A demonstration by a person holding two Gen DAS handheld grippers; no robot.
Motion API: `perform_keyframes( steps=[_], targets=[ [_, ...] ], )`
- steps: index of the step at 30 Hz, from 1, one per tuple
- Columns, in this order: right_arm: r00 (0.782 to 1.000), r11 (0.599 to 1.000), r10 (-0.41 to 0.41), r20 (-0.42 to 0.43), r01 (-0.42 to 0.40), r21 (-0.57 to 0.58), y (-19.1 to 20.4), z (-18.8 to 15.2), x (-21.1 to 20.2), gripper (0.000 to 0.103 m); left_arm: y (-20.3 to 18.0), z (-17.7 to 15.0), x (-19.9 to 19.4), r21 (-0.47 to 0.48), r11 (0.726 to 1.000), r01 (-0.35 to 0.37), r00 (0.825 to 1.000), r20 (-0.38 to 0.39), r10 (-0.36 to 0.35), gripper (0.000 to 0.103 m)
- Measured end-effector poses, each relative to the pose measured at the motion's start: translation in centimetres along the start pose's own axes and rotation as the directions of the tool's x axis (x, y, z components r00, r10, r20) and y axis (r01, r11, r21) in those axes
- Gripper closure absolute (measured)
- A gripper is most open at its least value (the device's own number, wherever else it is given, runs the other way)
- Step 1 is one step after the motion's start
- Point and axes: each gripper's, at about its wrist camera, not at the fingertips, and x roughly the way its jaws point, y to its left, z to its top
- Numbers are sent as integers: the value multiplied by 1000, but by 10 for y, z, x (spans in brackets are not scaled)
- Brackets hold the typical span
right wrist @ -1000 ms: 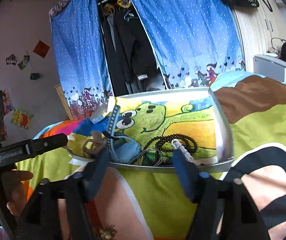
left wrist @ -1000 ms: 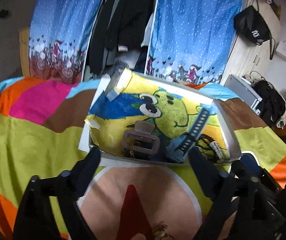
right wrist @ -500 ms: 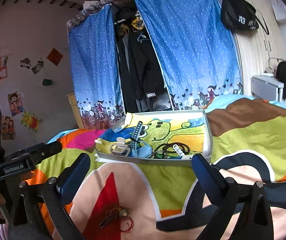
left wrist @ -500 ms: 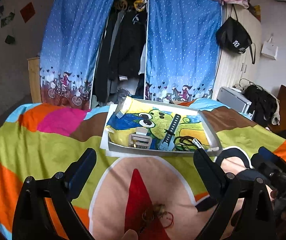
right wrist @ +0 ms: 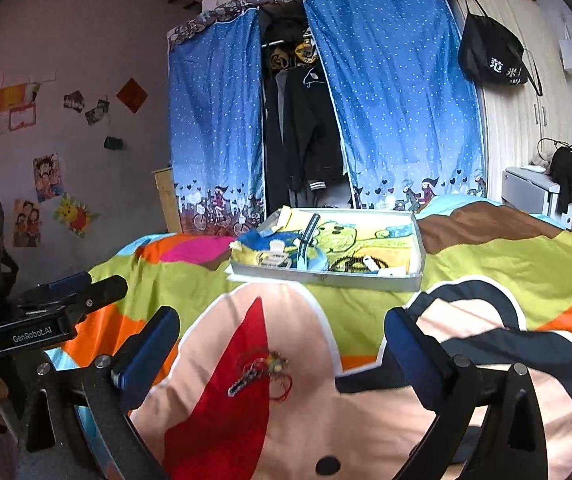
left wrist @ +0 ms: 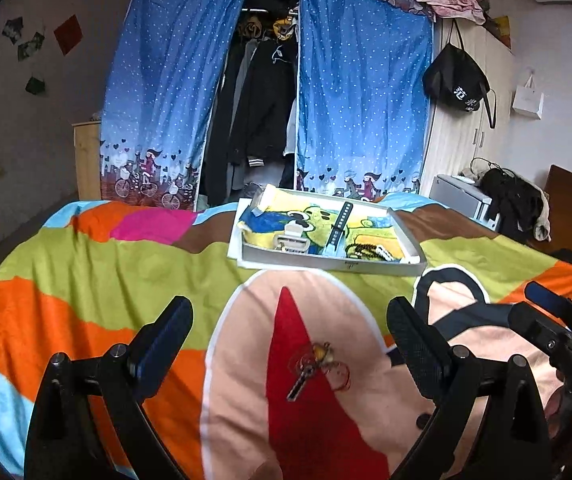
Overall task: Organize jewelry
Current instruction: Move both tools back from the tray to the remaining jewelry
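A small pile of jewelry (left wrist: 316, 368), a hair clip with a red string bracelet and a charm, lies on the bedspread's red patch; it also shows in the right wrist view as the same jewelry pile (right wrist: 262, 372). Further back sits a white tray (left wrist: 326, 264) lined with a cartoon cloth, holding a watch (left wrist: 336, 232), a hair claw (left wrist: 292, 240) and a black bead bracelet (left wrist: 362, 250). My left gripper (left wrist: 290, 332) hangs open above the pile. My right gripper (right wrist: 280, 336) is open too, the pile between its fingers from this view. The tray (right wrist: 366, 280) lies beyond it.
A colourful bedspread (left wrist: 86, 272) covers the bed. Behind it hang blue curtains (left wrist: 362, 100) around an open wardrobe of dark clothes. A black bag (left wrist: 458, 84) hangs on the right, with a white unit (left wrist: 460, 196) and dark clothes beside the bed.
Both grippers have pulled back from the tray toward the near side of the bed and stay open. The loose jewelry pile has come into full view below them.
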Motion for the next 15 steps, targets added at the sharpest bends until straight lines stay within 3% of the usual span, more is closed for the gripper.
perform_keyframes(
  steps=[15],
  targets=[
    [997, 999, -43, -64, 42, -13, 12, -51, -15, 0, 12, -57, -23, 6, 1000, -24, 998, -54, 25, 8]
  ],
)
